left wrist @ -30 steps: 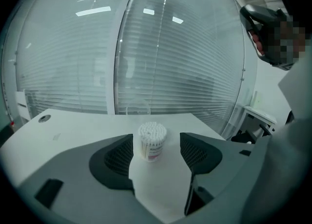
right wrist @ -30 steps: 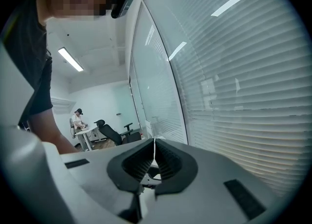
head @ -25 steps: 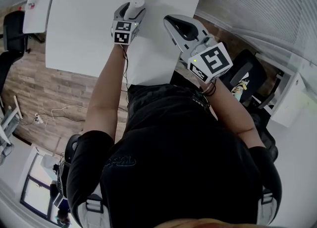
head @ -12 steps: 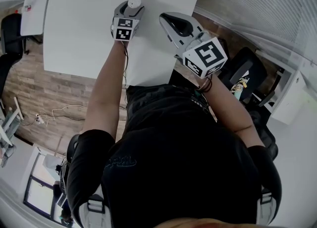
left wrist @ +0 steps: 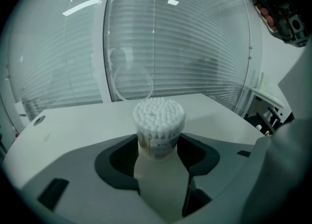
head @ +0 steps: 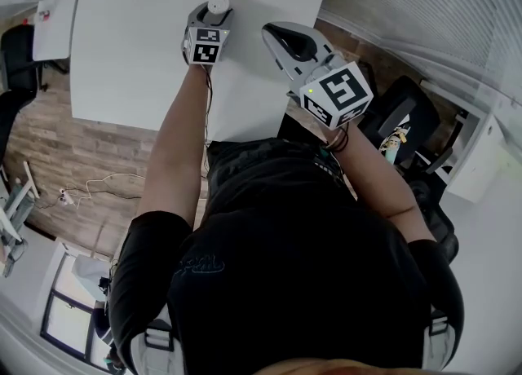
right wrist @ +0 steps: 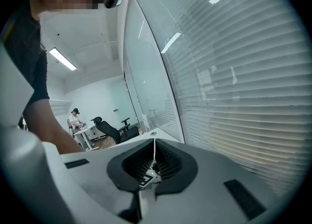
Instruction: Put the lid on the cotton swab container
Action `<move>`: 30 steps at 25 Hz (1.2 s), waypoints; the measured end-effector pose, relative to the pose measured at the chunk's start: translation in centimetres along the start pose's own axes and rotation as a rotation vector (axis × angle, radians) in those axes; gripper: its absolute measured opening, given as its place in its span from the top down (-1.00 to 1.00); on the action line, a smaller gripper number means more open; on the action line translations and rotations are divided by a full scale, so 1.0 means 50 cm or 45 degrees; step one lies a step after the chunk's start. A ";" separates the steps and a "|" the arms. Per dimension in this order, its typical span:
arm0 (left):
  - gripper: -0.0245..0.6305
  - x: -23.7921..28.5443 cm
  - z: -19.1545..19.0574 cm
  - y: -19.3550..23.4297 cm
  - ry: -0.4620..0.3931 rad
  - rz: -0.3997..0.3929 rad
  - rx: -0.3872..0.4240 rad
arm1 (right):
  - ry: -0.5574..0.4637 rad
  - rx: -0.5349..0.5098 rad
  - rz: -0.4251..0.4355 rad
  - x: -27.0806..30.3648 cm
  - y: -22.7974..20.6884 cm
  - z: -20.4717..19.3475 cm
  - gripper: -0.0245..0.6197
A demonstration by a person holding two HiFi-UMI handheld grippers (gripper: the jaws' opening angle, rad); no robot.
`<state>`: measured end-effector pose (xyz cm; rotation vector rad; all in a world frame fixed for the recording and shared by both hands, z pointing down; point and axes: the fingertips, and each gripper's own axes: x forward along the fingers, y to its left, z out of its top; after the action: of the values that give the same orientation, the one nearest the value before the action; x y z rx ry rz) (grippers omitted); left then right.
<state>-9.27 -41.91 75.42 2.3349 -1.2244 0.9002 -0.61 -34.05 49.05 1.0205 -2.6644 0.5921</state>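
The left gripper (head: 214, 15) points down at the white table (head: 139, 47). Its jaws have just been closing. The open cotton swab container (left wrist: 159, 128) stands upright on the table between them, and the pads (left wrist: 123, 157) lie against its sides. Swab tips fill its mouth. A clear round disc (left wrist: 131, 83) shows beyond the container; whether it is the lid cannot be told. The right gripper (head: 277, 35) hangs beside the left, jaws fully together, apart from the container.
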 end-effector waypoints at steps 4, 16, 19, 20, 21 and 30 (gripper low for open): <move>0.14 0.000 0.004 -0.002 0.005 -0.018 0.016 | -0.002 -0.011 0.002 0.000 0.002 0.003 0.85; 0.14 -0.094 0.049 -0.045 -0.078 -0.079 0.063 | -0.021 -0.032 -0.034 -0.043 0.050 -0.003 0.84; 0.14 -0.117 0.054 -0.056 -0.078 -0.099 0.093 | -0.029 -0.027 -0.053 -0.049 0.069 -0.008 0.85; 0.14 -0.126 0.055 -0.060 -0.077 -0.109 0.099 | -0.033 -0.025 -0.059 -0.052 0.076 -0.009 0.84; 0.14 -0.137 0.055 -0.065 -0.079 -0.118 0.103 | -0.038 -0.024 -0.065 -0.056 0.085 -0.010 0.84; 0.15 -0.270 0.084 -0.113 -0.167 -0.223 0.140 | -0.082 -0.017 -0.124 -0.088 0.165 -0.020 0.85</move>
<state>-8.74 -33.02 63.09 2.5772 -1.0215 0.7849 -2.92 -25.42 46.01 1.1769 -2.6509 0.5297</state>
